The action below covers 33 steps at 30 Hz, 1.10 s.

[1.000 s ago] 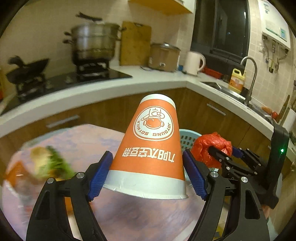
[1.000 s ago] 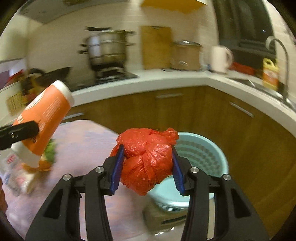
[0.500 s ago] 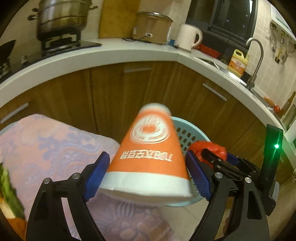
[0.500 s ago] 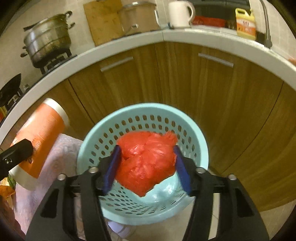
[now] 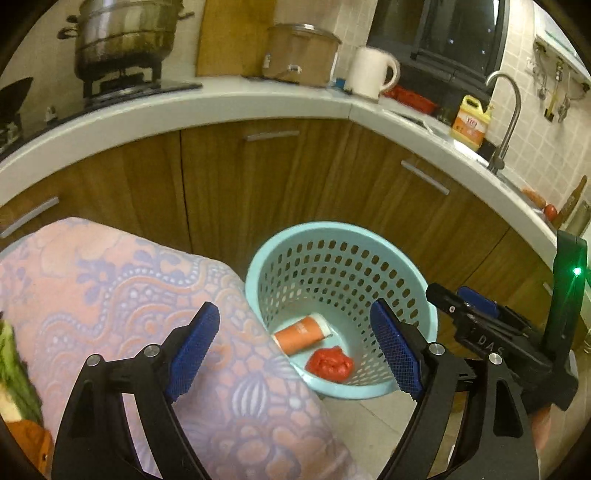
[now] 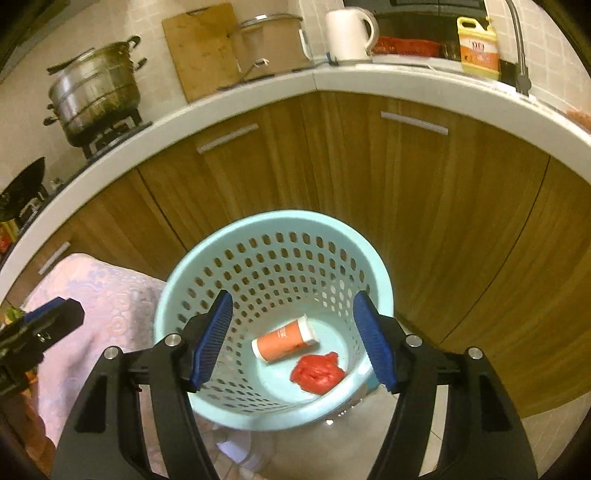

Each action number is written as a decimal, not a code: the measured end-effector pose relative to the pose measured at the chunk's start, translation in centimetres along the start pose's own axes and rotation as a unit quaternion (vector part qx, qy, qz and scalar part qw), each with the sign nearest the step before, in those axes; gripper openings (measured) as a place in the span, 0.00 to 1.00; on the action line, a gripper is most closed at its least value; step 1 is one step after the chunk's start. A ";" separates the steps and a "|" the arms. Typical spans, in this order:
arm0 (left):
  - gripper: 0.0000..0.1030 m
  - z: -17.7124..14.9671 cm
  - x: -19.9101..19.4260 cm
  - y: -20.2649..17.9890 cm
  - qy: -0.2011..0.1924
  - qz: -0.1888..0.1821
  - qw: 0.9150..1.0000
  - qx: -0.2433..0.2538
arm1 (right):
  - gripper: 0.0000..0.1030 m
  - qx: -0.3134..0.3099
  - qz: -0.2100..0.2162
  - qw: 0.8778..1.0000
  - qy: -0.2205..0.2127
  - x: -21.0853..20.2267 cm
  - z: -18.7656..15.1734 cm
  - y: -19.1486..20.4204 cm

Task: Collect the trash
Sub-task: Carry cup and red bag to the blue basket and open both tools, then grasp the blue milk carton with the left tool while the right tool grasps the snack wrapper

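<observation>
Your left claw [image 5: 297,349] is now spread wide and holds nothing; half a second ago it still carried the orange cup. Your right claw [image 6: 291,341] is the same: its blue pads [image 6: 373,349] stand far apart, and the red bag has left them. Both claws point down and forward over the light blue basket [image 6: 184,288], the left one from above the edge of the surface with the pink patterned cloth [image 5: 110,295], the right one almost directly over the basket opening. In the left view you see your right claw [image 5: 469,306] at the right side, just beside the basket rim.

The orange cup [image 6: 284,339] lies on its side on the basket bottom. The red bag [image 6: 317,373] lies crumpled just beside it, nearer to you.

Behind the basket stand the brown cabinet doors [image 6: 369,177]. Farther, on the white kitchen counter [image 5: 221,107], are a steel pot [image 5: 122,37], a cutting board [image 6: 203,48] and a white kettle [image 6: 349,33].
</observation>
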<state>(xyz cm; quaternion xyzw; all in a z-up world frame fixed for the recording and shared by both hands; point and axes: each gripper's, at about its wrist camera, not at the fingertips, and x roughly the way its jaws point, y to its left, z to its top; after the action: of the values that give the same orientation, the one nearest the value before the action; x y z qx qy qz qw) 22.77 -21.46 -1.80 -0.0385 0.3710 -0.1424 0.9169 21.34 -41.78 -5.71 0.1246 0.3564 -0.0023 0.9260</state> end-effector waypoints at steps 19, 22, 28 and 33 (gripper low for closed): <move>0.79 -5.2 -24.3 7.2 -0.170 0.065 0.983 -0.014 | 0.62 -0.134 0.134 0.978 -0.091 -12.0 -3.5 18.0; 0.81 -6.4 -27.0 9.3 -0.182 0.101 0.978 -0.027 | 0.58 -0.150 0.163 0.972 -0.085 -12.0 -5.4 21.1; 0.89 -10.6 -29.9 15.1 -0.189 0.184 0.962 -0.072 | 0.55 -0.183 0.192 0.961 -0.078 -10.2 -9.9 25.2; 0.89 -14.9 -29.3 19.8 -0.145 0.217 0.959 -0.110 | 0.56 -0.210 0.204 0.954 -0.066 -9.0 -12.1 26.9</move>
<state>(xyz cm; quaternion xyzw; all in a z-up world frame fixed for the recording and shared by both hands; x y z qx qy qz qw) -2.96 6.47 3.61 -0.0784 0.2465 0.1090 0.9598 9.16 -13.68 -2.28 -0.0027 0.2536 0.2534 0.9335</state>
